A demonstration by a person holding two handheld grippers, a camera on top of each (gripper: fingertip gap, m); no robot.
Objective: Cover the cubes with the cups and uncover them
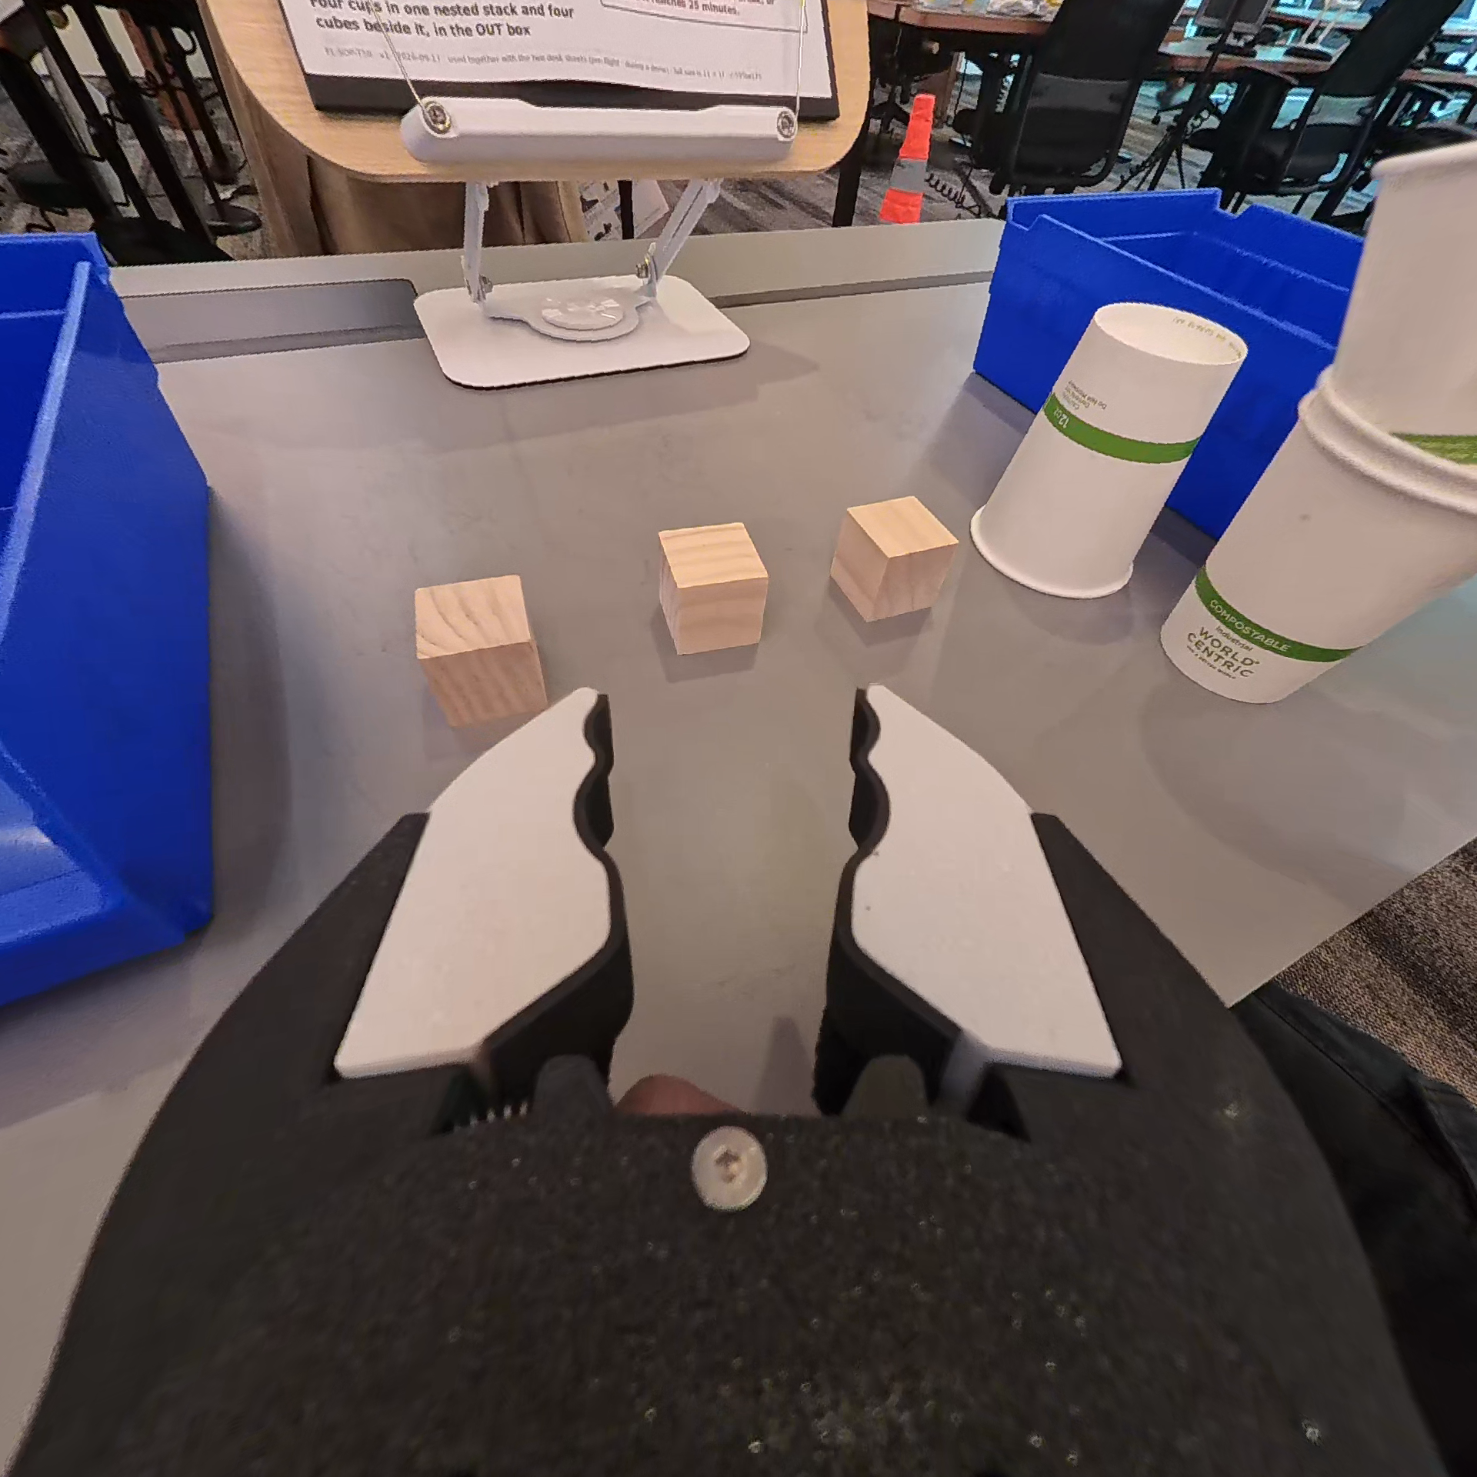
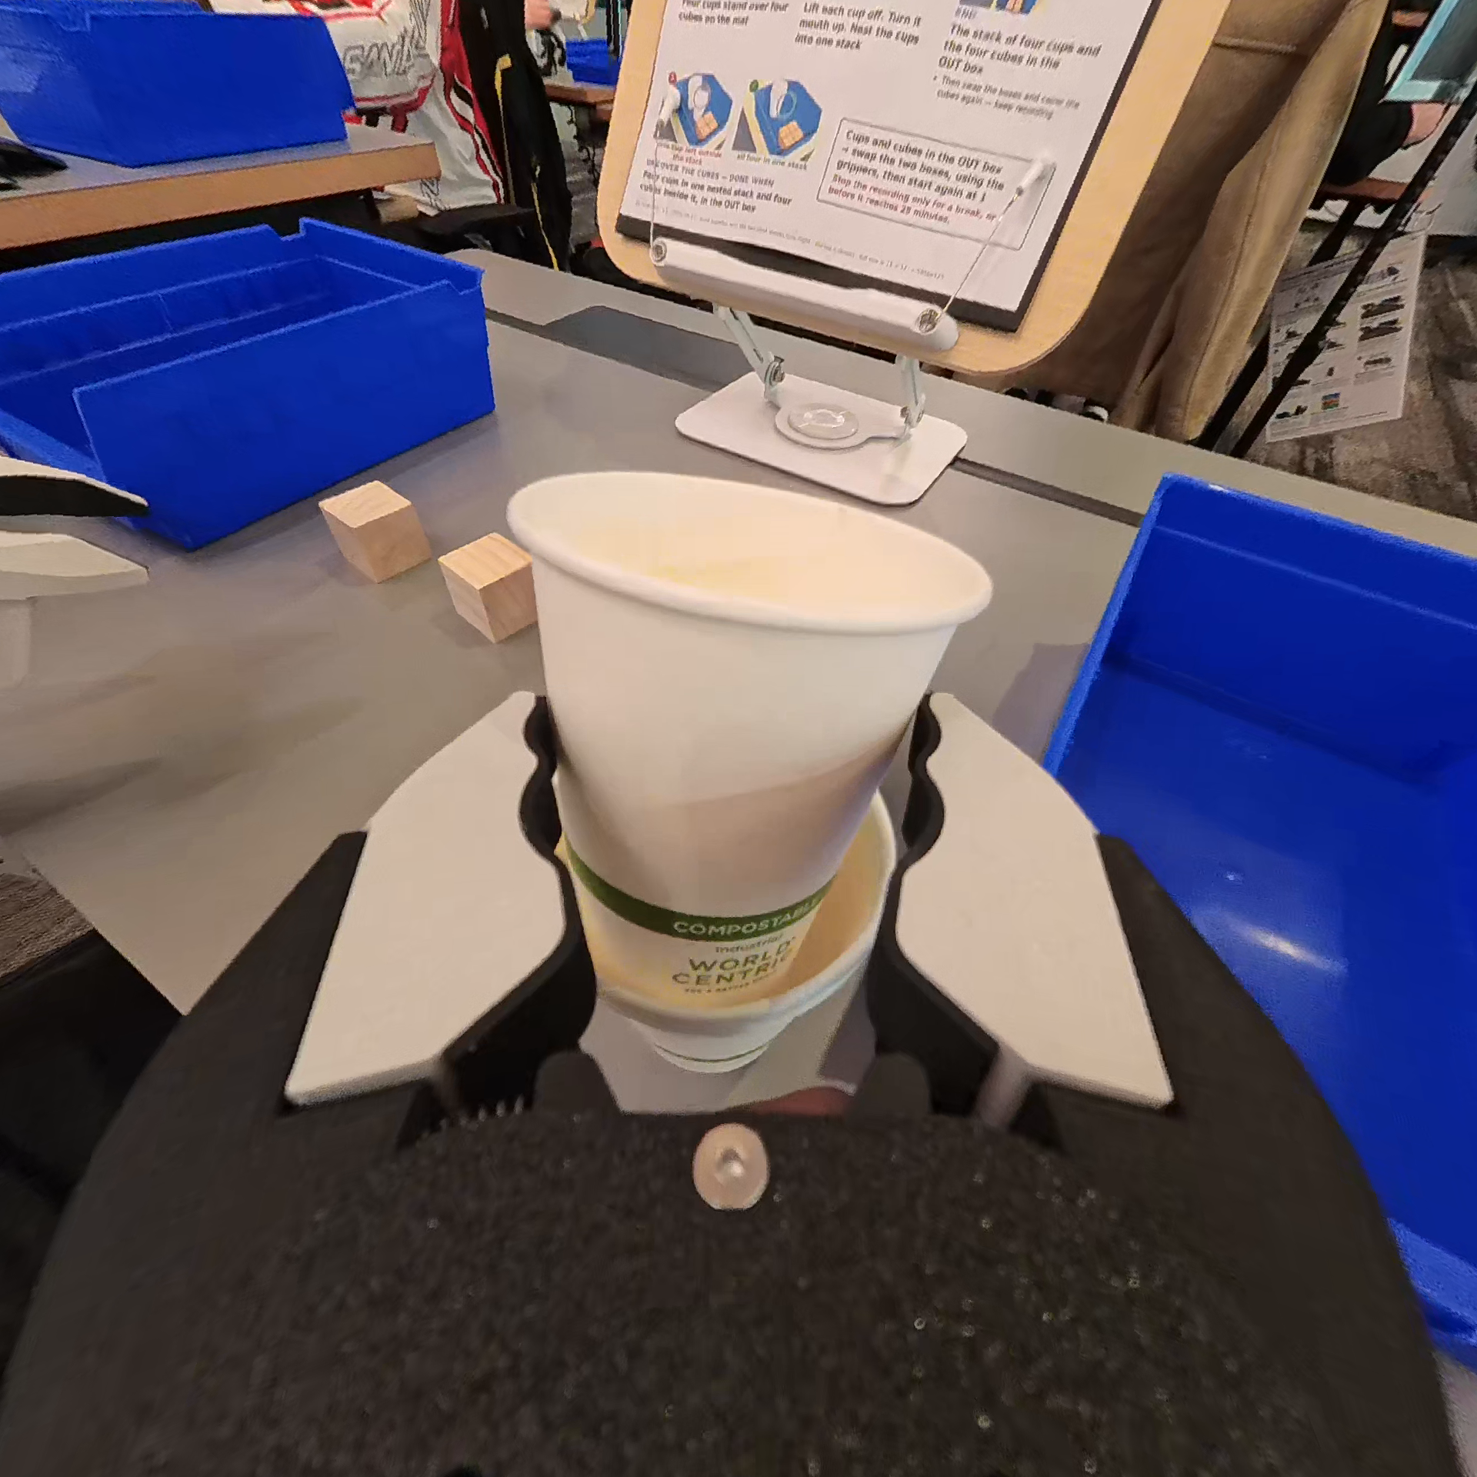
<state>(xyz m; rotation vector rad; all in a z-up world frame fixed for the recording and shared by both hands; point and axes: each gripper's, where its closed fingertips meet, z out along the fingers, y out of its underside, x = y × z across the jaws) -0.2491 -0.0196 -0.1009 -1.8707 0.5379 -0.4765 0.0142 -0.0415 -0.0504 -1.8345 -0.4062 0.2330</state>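
Cups [image 2: 743, 719] nested, top one clamped in right hand-held gripper [image 2: 727, 767]; left hand-held gripper [image 1: 731, 719] apart, empty, near cubes [image 1: 711, 587].

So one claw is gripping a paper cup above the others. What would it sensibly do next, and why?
Probably lift the top cup clear of the cup it is still partly nested in, then turn it mouth down. The right gripper is closed around it, one inverted cup already stands on the table, and three cubes, like the nearest cube, are still bare. The left gripper is open and empty.
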